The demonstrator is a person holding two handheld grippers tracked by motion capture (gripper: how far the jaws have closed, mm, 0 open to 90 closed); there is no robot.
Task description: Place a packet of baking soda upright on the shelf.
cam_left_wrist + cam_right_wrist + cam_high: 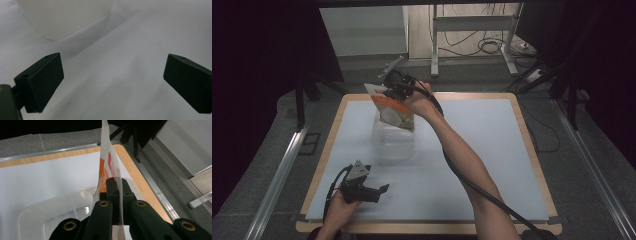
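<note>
A white and orange plastic pouch [394,107] hangs over a clear plastic tub [393,142] at the middle of the white table. My right gripper [388,91] is shut on the pouch's top edge, and the thin pouch [110,162] stands on edge between the closed jaws. Below it lies the tub's rim [37,205]. My left gripper [384,189] rests near the table's front left, open, with nothing between its fingers [40,80]. The tub's side [65,17] is just beyond them.
The white table surface [482,145] has a wooden border [532,150]. A metal rail [277,175] runs along the left side, and another rail [597,175] along the right. Behind the table are a desk frame [472,30] and cables on the floor.
</note>
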